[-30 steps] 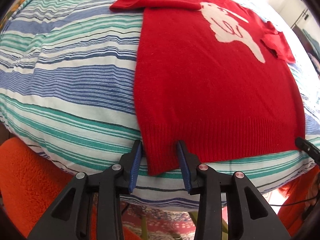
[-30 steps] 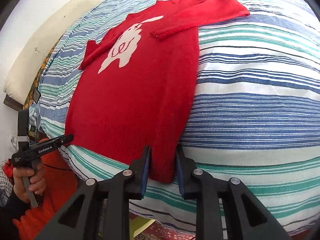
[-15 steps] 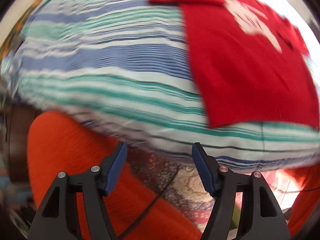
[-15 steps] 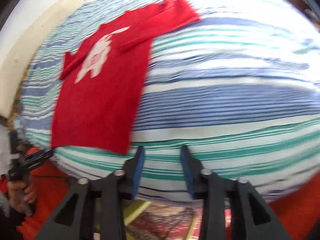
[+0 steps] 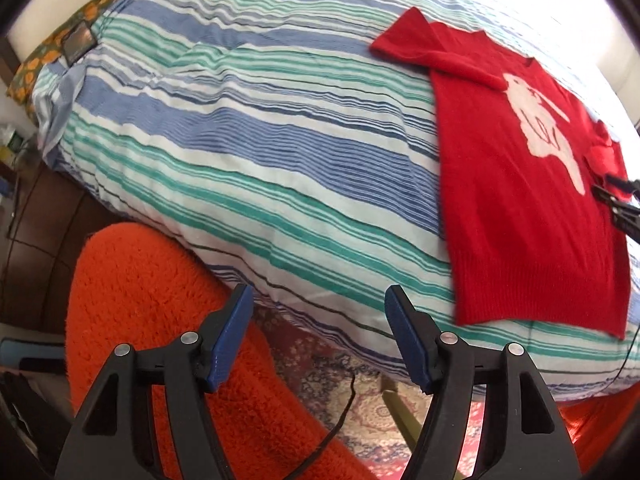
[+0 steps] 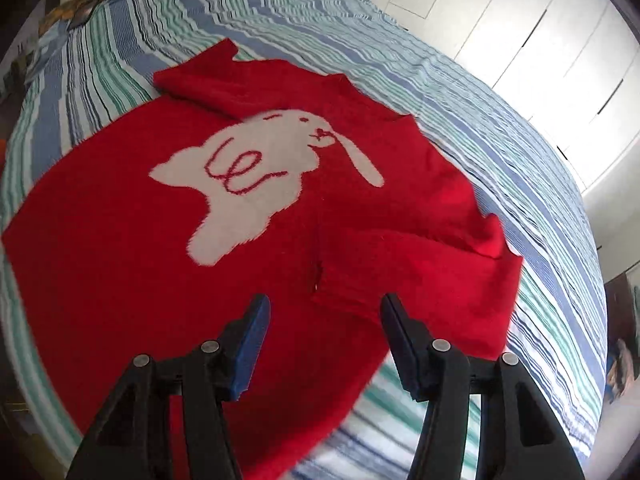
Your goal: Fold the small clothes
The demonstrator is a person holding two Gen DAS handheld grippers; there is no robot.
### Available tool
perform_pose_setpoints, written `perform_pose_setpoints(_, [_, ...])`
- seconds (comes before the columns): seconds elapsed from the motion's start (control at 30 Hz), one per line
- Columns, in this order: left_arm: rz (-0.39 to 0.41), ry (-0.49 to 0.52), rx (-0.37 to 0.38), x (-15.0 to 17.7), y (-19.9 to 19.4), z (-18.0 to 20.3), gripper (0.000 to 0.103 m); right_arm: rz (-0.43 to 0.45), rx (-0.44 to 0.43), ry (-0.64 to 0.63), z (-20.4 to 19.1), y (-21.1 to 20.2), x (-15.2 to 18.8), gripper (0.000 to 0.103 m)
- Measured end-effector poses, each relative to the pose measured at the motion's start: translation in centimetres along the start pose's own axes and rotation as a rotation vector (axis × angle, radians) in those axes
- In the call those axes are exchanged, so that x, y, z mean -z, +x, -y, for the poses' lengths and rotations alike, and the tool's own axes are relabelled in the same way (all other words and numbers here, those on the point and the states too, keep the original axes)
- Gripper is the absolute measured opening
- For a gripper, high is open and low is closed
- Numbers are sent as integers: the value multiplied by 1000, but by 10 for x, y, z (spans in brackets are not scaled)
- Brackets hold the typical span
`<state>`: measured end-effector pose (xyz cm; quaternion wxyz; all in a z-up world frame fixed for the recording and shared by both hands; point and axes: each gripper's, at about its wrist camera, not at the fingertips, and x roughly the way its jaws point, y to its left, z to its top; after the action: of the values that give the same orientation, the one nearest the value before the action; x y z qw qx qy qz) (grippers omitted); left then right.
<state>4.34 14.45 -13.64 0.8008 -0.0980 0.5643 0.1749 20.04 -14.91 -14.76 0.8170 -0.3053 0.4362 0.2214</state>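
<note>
A red knit sweater (image 6: 120, 264) with a white rabbit on its front lies flat on the striped bed, both sleeves folded in over the body. In the left wrist view the sweater (image 5: 520, 216) lies at the right. My left gripper (image 5: 318, 336) is open and empty, off the bed's near edge, well left of the hem. My right gripper (image 6: 324, 340) is open and empty, just above the sweater beside the folded right sleeve (image 6: 432, 280). Its tip shows at the right edge of the left wrist view (image 5: 624, 208).
The bed cover (image 5: 248, 152) has blue, green and white stripes. An orange fluffy seat (image 5: 152, 320) and a patterned rug (image 5: 360, 408) lie below the bed's edge. White wardrobe doors (image 6: 540, 32) stand beyond the bed. A floral pillow (image 5: 48, 52) lies at the far left.
Both grippers have let go of the sweater's hem and opened wide. The left one has pulled back and swung left. The right one has moved up over the sweater to the right sleeve.
</note>
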Motion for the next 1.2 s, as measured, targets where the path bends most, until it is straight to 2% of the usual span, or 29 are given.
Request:
perform_pose_setpoints(0.03, [-6, -10, -2, 0, 1, -2, 71, -8, -28, 30, 6, 12, -1, 49])
perform_pose_setpoints(0.07, [-13, -23, -3, 0, 1, -4, 71, -2, -55, 88, 17, 16, 0, 22])
perform_pose_setpoints(0.1, [-15, -32, -2, 0, 1, -6, 71, 14, -50, 157, 31, 14, 2, 9])
perform_pose_setpoints(0.2, [-31, -58, 10, -1, 5, -10, 71, 144, -28, 441, 98, -20, 26, 9])
perform_pose_setpoints(0.3, [-62, -60, 2, -2, 12, -6, 71, 210, 44, 720, 185, -54, 80, 9])
perform_pose_setpoints(0.4, [-58, -40, -21, -2, 11, 2, 71, 190, 134, 1021, 270, -69, 154, 9])
perform_pose_setpoints(0.47, [-57, -21, -39, -1, 11, 7, 71, 138, 181, 1170, 305, -67, 205, 9])
perform_pose_setpoints(0.53, [-65, -4, -55, 0, 13, 12, 71, 100, 179, 1264, 321, -61, 242, 9])
perform_pose_setpoints(0.6, [-69, 16, -73, 0, 14, 17, 71, 76, 171, 1300, 321, -52, 257, 8])
perform_pose_setpoints(0.67, [-67, 32, -88, 1, 13, 21, 71, 48, 187, 1283, 314, -45, 258, 8])
perform_pose_setpoints(0.77, [-72, 41, -97, 3, 13, 21, 71, -29, 285, 1183, 304, -34, 253, 6])
perform_pose_setpoints(0.97, [-89, 23, -89, 3, 17, 16, 71, -126, 376, 1199, 296, -24, 269, 0])
perform_pose_setpoints(1.13, [-95, 47, -90, 0, 18, 20, 71, -110, 345, 1190, 298, -23, 271, 0])
perform_pose_setpoints(1.2, [-83, 70, -91, -7, 11, 22, 71, -64, 303, 1232, 298, -31, 278, 6])
